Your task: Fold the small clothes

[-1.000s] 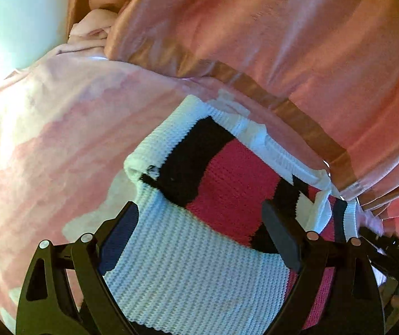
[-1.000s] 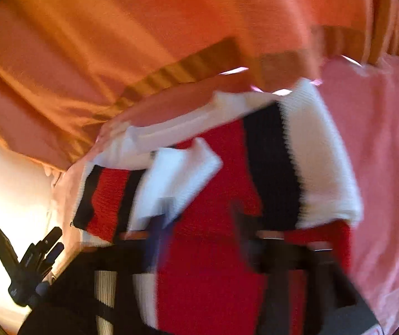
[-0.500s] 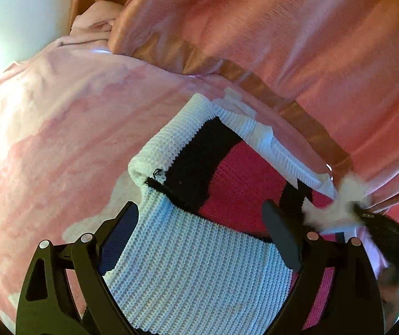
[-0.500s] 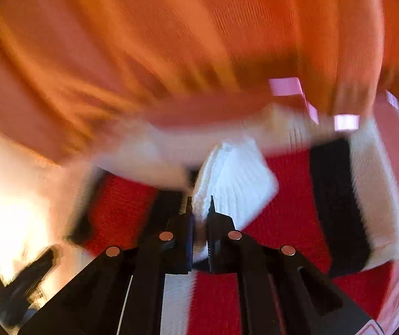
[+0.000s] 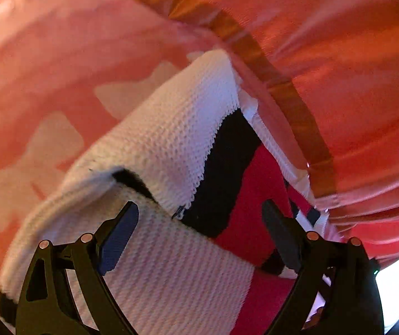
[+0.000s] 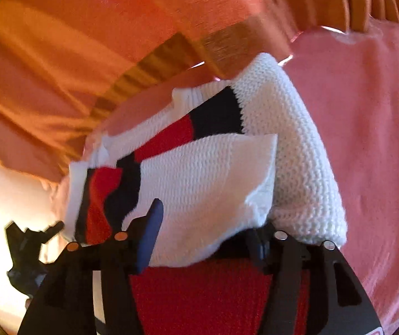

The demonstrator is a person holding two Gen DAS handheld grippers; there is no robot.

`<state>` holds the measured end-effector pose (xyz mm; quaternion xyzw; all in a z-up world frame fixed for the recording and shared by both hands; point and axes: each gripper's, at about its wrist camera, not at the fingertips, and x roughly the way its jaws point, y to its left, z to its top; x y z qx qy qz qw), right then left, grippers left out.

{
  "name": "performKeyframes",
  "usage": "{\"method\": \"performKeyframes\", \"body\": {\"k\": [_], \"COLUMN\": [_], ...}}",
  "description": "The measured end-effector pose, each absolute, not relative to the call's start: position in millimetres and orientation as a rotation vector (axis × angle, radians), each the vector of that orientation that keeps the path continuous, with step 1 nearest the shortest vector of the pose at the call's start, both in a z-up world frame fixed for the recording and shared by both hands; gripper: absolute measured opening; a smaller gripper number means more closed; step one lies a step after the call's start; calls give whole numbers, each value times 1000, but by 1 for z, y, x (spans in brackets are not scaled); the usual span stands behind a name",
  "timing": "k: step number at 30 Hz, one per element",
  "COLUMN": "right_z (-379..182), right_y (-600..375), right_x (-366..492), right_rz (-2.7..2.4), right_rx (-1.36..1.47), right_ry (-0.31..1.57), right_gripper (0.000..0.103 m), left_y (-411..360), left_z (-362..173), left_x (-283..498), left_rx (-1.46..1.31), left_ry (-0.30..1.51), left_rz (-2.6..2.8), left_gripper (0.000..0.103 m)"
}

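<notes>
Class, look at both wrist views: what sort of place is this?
Probably a bedroom: the knitted sweater lies on a pink patterned bedcover, beside an orange satin cover with a gold band.

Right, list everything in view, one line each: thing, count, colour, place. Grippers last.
knit sweater: one, white with black and red stripes, partly folded, lying on the bedding.
pink bedding: one, pink with paler patches, under the sweater.
orange fabric: one, orange with a brown band, behind the sweater.
left gripper: one, black, open over the sweater.
right gripper: one, black, jaws opening, white sleeve fold between them.
</notes>
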<state>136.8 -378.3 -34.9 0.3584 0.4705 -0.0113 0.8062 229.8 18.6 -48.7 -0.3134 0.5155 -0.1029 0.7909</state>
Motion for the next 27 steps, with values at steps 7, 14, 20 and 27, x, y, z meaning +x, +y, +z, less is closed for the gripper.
{"method": "performKeyframes", "body": {"k": [7, 14, 20, 27], "right_z": [-36, 66, -45, -44], "right_y": [-365, -344, -381, -387], "right_x": [157, 154, 167, 170], "right_rz": [-35, 152, -38, -88], "right_rx": [786, 592, 738, 642], "right_ry": [1007, 677, 1003, 1048], "right_gripper": [8, 7, 6, 5], "left_y": [20, 53, 51, 46], "left_z": [-49, -38, -52, -54], "left_x": [247, 254, 250, 247], "left_rx": [-620, -590, -518, -469], "left_ry": [1045, 951, 980, 984], "left_rz": [-255, -108, -51, -49], "left_gripper": [44, 13, 14, 17]}}
